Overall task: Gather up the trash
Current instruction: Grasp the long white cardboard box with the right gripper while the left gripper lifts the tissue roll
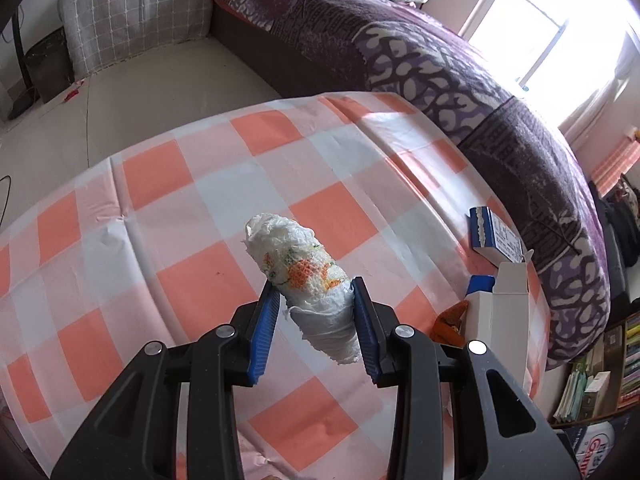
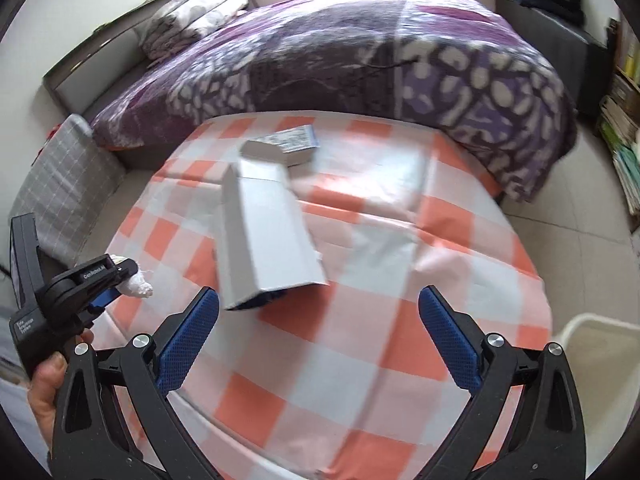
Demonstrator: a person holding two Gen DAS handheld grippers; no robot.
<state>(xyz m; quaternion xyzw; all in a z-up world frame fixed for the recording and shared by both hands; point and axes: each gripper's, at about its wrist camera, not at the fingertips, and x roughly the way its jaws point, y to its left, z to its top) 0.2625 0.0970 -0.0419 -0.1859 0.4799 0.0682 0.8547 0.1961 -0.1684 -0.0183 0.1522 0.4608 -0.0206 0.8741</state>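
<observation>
My left gripper is shut on a crumpled white paper towel wad with an orange print and holds it above the checked table. The wad and the left gripper also show at the left of the right wrist view. My right gripper is open and empty above the table, just in front of a tall white carton lying tilted on the cloth. A smaller blue and white box lies behind it. Both boxes show at the right of the left wrist view: the white carton and the blue box.
The table has an orange and white checked cloth. A small orange scrap lies beside the white carton. A bed with a purple blanket runs behind the table. A white bin rim stands at the right. Bookshelves stand at the far right.
</observation>
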